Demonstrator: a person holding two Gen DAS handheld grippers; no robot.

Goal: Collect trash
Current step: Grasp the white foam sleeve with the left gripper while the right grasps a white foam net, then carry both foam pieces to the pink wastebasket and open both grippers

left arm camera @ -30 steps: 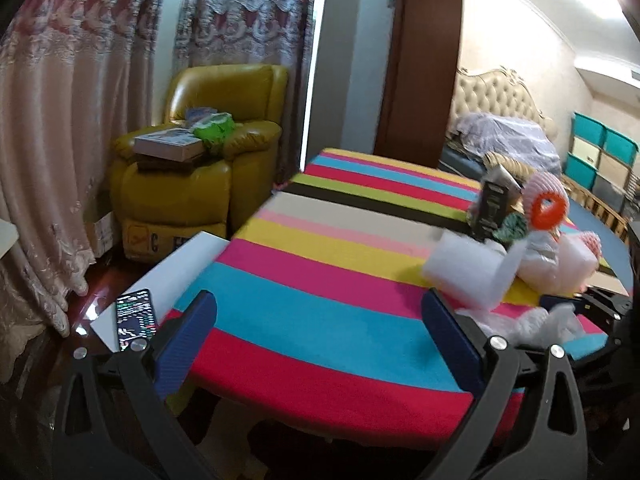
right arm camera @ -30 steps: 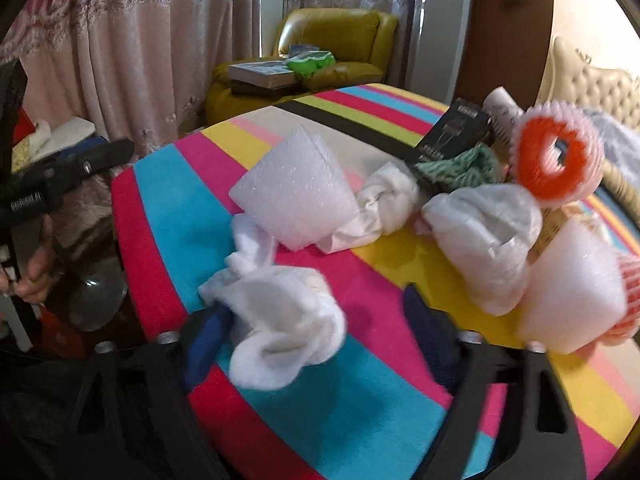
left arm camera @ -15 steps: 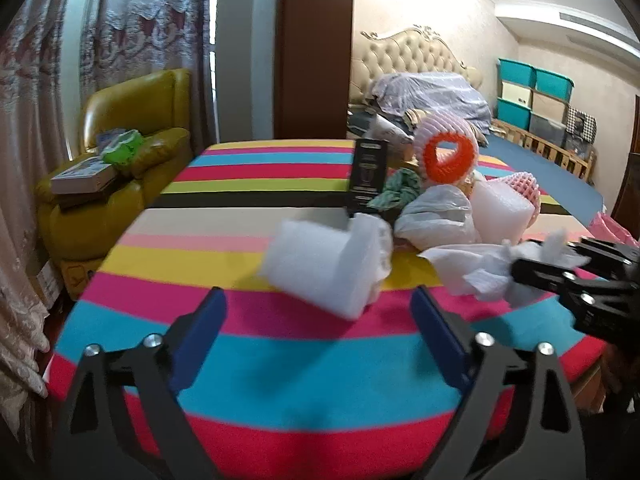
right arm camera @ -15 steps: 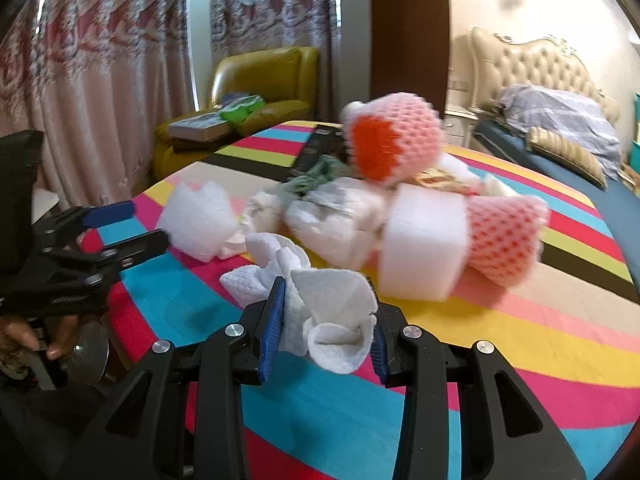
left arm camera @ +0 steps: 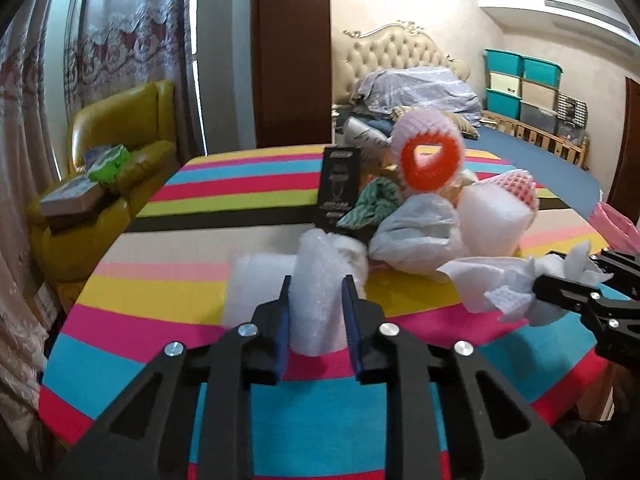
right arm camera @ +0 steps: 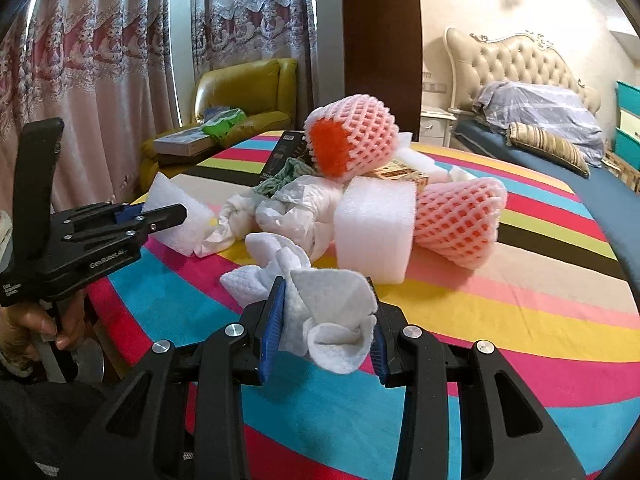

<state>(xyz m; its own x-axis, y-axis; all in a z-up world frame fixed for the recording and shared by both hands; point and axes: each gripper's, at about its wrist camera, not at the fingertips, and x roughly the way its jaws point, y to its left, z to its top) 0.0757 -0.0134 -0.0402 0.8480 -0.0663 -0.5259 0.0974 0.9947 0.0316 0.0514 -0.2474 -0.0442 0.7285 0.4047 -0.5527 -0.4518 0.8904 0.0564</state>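
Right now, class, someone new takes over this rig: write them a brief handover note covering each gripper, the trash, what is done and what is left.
Left gripper: closing on the foam sheet, which sits between its fingers.
Right gripper: shut on the paper towel.
Remaining trash sits piled mid-table: foam block, two fruit nets, plastic bag, black box.
Done: two pieces grasped. Left: bin them, then clear the pile. No bin in view.

Lace-trimmed pink curtains (right arm camera: 92, 80) cover the window wall beside a yellow leather armchair (right arm camera: 244, 96). A dark wooden door (left arm camera: 294, 52) adjoins a bed (right arm camera: 560, 152) with a tufted cream headboard (right arm camera: 516, 60). Teal storage bins (left arm camera: 520, 84) stand stacked against the far wall.
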